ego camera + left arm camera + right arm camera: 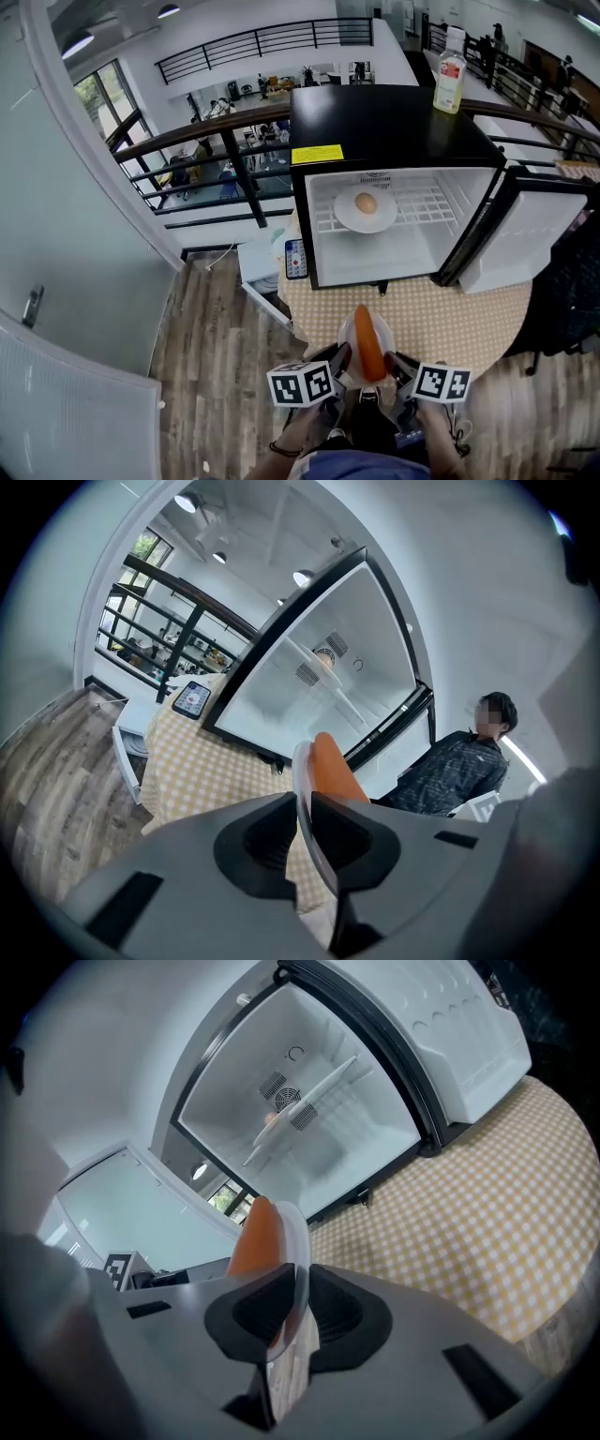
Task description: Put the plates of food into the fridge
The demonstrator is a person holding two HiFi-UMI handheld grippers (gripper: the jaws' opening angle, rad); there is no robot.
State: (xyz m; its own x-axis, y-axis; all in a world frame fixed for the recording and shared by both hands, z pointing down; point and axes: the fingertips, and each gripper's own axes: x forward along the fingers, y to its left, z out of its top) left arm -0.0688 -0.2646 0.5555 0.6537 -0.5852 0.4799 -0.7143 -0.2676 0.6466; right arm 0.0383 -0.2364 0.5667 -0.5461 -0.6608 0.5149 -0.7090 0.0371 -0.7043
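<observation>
A clear plate (pixel 380 330) carrying an orange carrot (pixel 367 353) hangs over the near edge of the checkered table (pixel 441 314). My left gripper (pixel 339 368) is shut on the plate's left rim and my right gripper (pixel 396 367) is shut on its right rim. In the left gripper view the plate rim (pixel 302 789) sits between the jaws with the carrot (pixel 334 766) behind it. The right gripper view shows the same rim (pixel 298 1251) and carrot (pixel 255 1237). The small black fridge (pixel 384 122) stands open ahead. A white plate (pixel 366 214) with a brown egg (pixel 366 202) rests on its wire shelf.
The fridge door (pixel 530 234) swings open to the right. A bottle (pixel 450 82) stands on the fridge top. A remote-like device (pixel 295 258) lies on the table at the fridge's left. A railing (pixel 216 131) runs behind. A seated person (pixel 464 761) shows in the left gripper view.
</observation>
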